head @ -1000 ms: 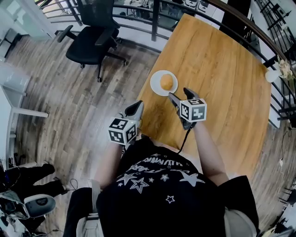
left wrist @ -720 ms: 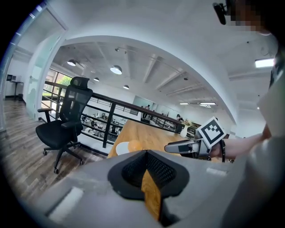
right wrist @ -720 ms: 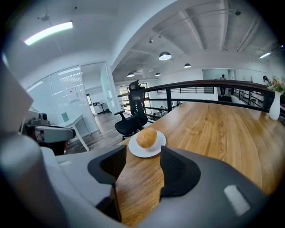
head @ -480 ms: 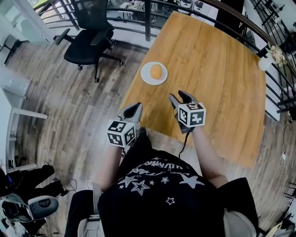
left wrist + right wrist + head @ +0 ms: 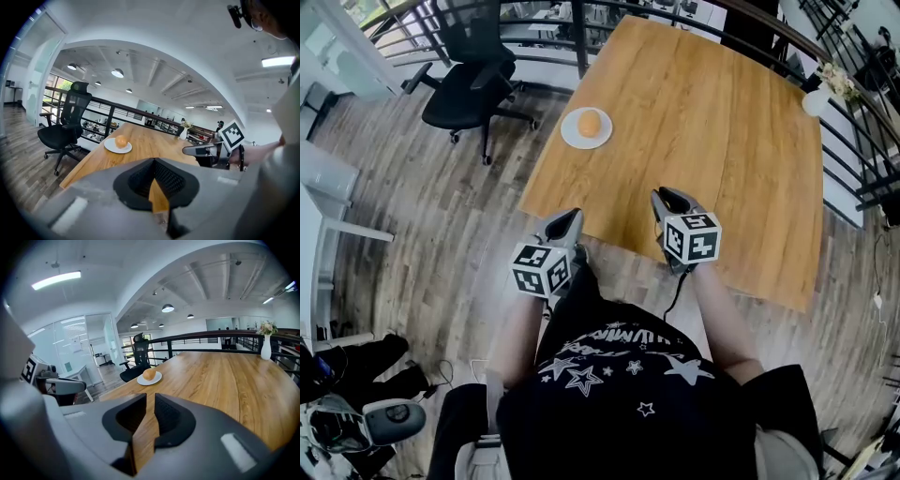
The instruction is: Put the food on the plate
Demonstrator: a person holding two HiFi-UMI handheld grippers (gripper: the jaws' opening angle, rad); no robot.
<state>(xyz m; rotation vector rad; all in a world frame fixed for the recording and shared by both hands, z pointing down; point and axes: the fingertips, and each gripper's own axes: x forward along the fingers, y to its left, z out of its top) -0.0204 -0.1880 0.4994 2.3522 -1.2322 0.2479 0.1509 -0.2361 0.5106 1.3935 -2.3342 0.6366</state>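
Well, round orange food (image 5: 590,123) (on plate (image 5: 571,139)).

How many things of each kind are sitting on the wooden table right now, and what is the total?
Plate: 1
Orange round food: 1
Vase with flowers: 1
Total: 3

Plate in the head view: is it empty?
No, a round orange piece of food sits on the plate, near the left edge of the table.
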